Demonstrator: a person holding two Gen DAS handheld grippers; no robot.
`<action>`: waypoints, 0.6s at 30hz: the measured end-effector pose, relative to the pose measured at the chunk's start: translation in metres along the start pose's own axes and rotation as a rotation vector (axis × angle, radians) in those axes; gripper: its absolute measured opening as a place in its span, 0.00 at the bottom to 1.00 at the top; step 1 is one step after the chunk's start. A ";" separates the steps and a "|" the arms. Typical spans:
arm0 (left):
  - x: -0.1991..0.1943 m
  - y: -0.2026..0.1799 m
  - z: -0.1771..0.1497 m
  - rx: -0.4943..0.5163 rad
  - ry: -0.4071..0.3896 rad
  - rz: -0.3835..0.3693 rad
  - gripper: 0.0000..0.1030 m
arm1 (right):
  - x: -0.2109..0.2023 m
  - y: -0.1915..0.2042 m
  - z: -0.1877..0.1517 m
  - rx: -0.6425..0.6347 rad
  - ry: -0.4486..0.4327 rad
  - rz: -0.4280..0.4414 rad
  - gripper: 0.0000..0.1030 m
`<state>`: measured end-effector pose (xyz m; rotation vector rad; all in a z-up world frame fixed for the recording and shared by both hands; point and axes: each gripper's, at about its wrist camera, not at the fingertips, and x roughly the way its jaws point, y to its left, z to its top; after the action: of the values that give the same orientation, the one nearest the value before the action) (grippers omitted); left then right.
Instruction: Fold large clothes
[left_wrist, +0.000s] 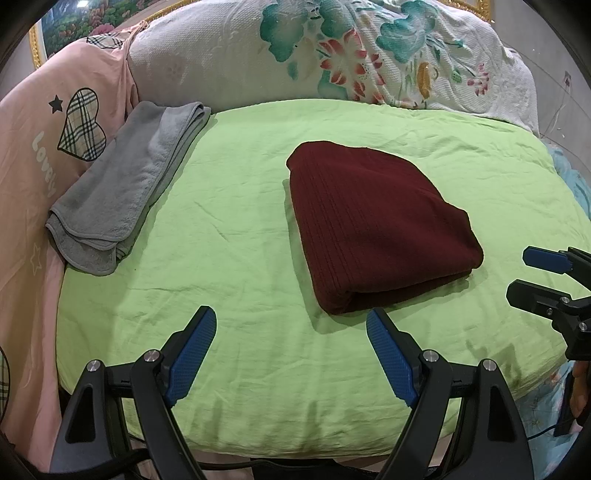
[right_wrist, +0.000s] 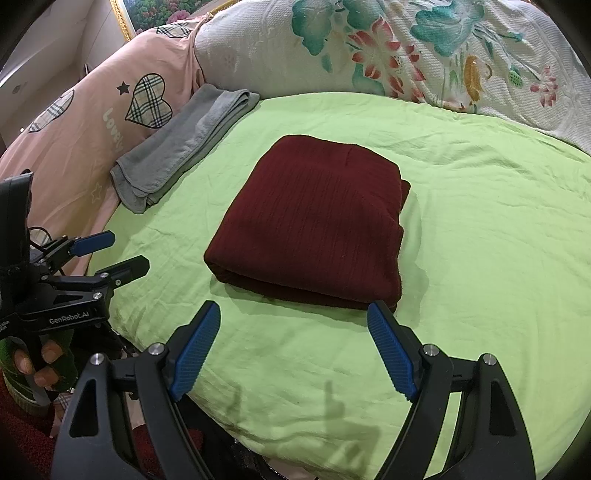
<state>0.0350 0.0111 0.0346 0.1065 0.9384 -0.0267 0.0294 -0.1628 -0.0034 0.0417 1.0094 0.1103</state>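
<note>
Green sheet (right_wrist: 480, 229): broad bare cloth around both jaw sets. Maroon garment (right_wrist: 314, 221): folded, lay just beyond the jaws. Left gripper (left_wrist: 291, 332), right gripper (right_wrist: 293, 325): tilted downward, jaws apart, empty.

Bright, even indoor light, sharp pictures.
Soft shadows lie near the sheet's (right_wrist: 480, 206) front edge; fisheye bends the corners dark.

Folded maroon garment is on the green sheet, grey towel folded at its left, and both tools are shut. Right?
Not quite: both tools are open. The left tool and right tool hold nothing, per both wrist views. The maroon garment and grey towel lie as stated on the green sheet.
</note>
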 end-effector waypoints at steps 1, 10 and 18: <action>0.000 0.000 0.000 0.001 0.000 0.002 0.82 | 0.000 0.000 0.000 0.000 0.000 0.000 0.79; 0.001 -0.002 0.000 0.008 0.002 -0.002 0.82 | 0.001 -0.001 0.001 0.003 0.000 0.001 0.79; 0.001 -0.004 0.003 0.016 0.004 -0.004 0.82 | 0.003 -0.004 0.002 0.012 -0.004 0.002 0.79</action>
<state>0.0373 0.0068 0.0353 0.1194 0.9425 -0.0375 0.0327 -0.1666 -0.0055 0.0535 1.0063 0.1057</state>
